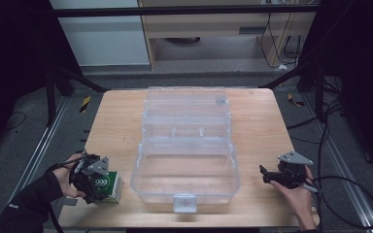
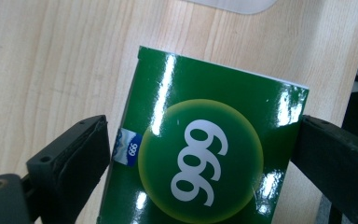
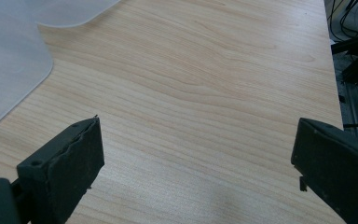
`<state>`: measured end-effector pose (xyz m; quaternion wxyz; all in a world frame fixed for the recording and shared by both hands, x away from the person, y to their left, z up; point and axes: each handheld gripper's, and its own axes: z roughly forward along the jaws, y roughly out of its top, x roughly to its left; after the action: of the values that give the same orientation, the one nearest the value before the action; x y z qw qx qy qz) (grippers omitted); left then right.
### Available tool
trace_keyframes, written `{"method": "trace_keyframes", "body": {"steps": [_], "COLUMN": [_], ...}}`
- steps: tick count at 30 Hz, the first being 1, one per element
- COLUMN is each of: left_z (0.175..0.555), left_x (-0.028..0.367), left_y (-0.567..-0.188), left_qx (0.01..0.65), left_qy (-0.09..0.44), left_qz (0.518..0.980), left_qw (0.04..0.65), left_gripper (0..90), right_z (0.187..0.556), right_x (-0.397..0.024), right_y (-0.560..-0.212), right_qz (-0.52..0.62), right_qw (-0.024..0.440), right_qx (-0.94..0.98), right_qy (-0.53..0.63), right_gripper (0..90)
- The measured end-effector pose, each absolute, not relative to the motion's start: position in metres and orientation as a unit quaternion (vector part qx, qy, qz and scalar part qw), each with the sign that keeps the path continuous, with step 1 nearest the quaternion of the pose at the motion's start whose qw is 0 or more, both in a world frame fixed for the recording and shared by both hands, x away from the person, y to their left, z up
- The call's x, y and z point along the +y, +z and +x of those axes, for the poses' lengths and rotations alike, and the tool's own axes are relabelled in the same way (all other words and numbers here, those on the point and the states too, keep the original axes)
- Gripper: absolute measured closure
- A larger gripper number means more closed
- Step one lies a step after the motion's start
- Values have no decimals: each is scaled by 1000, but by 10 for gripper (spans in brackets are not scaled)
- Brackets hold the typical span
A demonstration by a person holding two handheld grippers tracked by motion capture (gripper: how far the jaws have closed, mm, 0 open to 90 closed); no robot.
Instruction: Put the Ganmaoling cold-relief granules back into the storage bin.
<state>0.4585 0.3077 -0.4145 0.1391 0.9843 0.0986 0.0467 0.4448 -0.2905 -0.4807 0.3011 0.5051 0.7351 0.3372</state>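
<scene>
Currently left gripper [image 2: 200, 154] jaws straddle the green "999" box [image 2: 205, 154], apart, contact unclear; right gripper [image 3: 196, 158] jaws wide apart over bare counter [image 3: 205, 84] beside clear plastic toolbox [image 1: 185, 145].

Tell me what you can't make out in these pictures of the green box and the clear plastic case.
- Green cardboard box marked 999: in the left gripper view its lower part is cut off by the bottom edge; the small blue label's print is too small to read.
- Left gripper: in the high view the hand hides whether its jaws touch the box.
- Open clear plastic case: in the right gripper view only a blurred corner shows at the left edge.
</scene>
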Motion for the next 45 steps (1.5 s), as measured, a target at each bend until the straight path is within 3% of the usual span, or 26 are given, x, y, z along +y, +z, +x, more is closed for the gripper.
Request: {"method": "trace_keyframes", "body": {"steps": [18,33,45], "left_z": [465,463,455], "left_x": [305,309,304], "left_y": [-434,-429,-394], "left_qx": [90,101,103], "left_qy": [29,24,36], "left_qz": [989,987,981], "left_qw": [115,126,163], "left_gripper": [46,146,148], "right_z": [446,446,446], "right_x": [-290,-290,-290], "right_y": [-483,-483,-483], "right_qz": [505,506,505], "right_qw": [294,288,288], "right_qx": [741,742,742], "right_qy": [330,331,333], "right_gripper": [27,28,30]}}
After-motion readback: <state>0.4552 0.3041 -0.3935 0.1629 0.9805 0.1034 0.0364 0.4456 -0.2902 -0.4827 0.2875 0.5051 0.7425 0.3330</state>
